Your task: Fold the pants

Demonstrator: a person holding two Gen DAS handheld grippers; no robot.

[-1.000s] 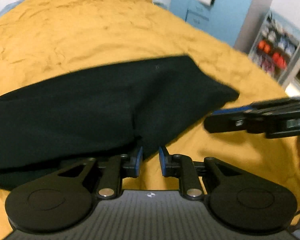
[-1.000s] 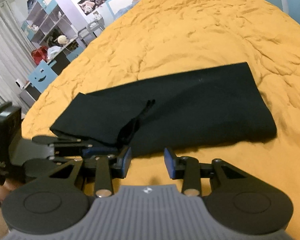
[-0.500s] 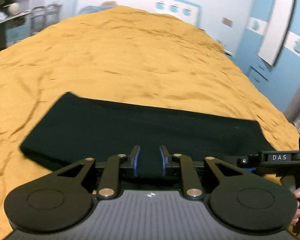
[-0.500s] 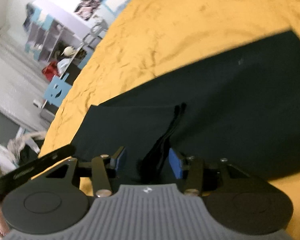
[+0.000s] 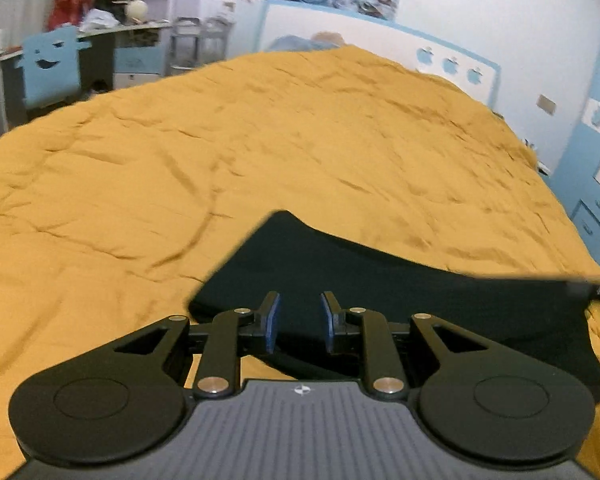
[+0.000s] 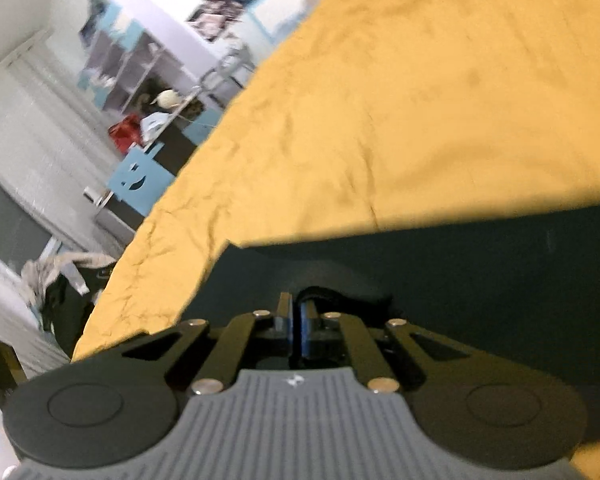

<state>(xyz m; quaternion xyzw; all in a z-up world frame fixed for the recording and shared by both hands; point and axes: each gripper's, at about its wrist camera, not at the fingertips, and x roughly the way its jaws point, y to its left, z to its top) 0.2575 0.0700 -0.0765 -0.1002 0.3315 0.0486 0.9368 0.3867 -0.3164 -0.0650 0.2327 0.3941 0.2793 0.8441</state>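
Risk, largest first: slippage of the whole fold. Black soft-fabric pants (image 6: 440, 280), lying on the wide mustard-yellow crinkled bedspread (image 5: 260, 152), were pinched only at a thin bunched edge between the jaws of the right black two-finger gripper (image 6: 296, 326); jaws nearly together, narrow, clamped on that fold of cloth. Judged likely to pull out if tugged fast, since so little cloth sat in the bite.

Second risk: uneven fold. Left black two-finger gripper (image 5: 299, 322) had jaws moderately apart, gripping nothing, with pants cloth lying just ahead of and beneath the gap. Lifted by one side alone, cloth would probably drag, skew, or bunch.

Third: bedspread caught along with the pants edge if the left jaws closed too low.

Pants position: directly ahead of both jaw pairs, spread to the right of the left jaws; corner peaked just beyond them.

Counts: one bedspread, one pair of pants, two grippers. Blur heavy in right view; layer count in the fold could not be told.
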